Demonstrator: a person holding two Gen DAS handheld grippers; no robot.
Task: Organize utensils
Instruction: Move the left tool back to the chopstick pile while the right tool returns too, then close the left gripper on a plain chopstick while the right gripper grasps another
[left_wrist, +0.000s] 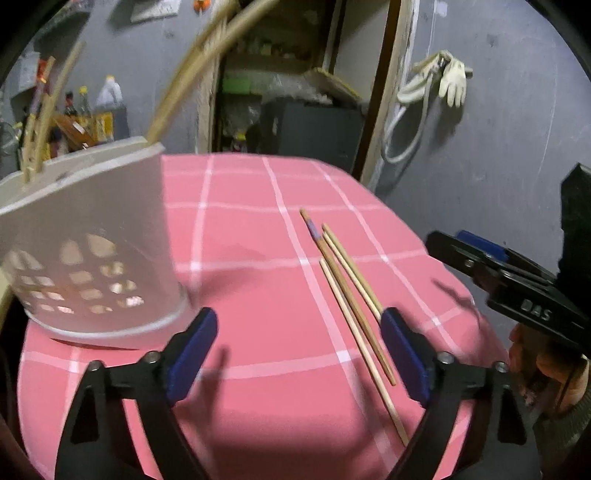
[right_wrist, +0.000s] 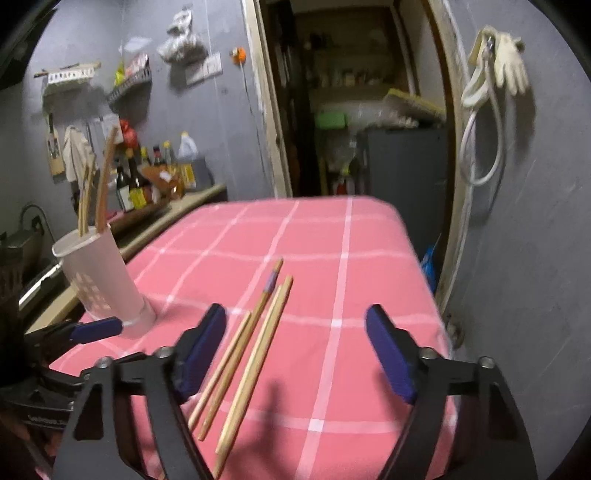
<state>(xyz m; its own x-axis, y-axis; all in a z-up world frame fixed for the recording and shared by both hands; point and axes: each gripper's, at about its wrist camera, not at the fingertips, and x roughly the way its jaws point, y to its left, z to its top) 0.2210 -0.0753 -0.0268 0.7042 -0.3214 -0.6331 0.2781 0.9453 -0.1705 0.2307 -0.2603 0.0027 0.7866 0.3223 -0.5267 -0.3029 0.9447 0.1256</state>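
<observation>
Several wooden chopsticks (left_wrist: 351, 295) lie side by side on the pink checked tablecloth (left_wrist: 258, 229); they also show in the right wrist view (right_wrist: 251, 347). A white perforated holder (left_wrist: 92, 236) stands at the table's left with chopsticks upright in it, also seen in the right wrist view (right_wrist: 105, 280). My left gripper (left_wrist: 299, 350) is open and empty, just right of the holder, its right finger beside the loose chopsticks. My right gripper (right_wrist: 295, 350) is open and empty, above the loose chopsticks' near ends. It shows at the right edge of the left wrist view (left_wrist: 480, 254).
The table's far edge and right edge (right_wrist: 417, 236) drop off near a grey wall and an open doorway (right_wrist: 354, 110). A counter with bottles (right_wrist: 155, 173) runs along the left. A glove and hose (right_wrist: 495, 74) hang on the wall.
</observation>
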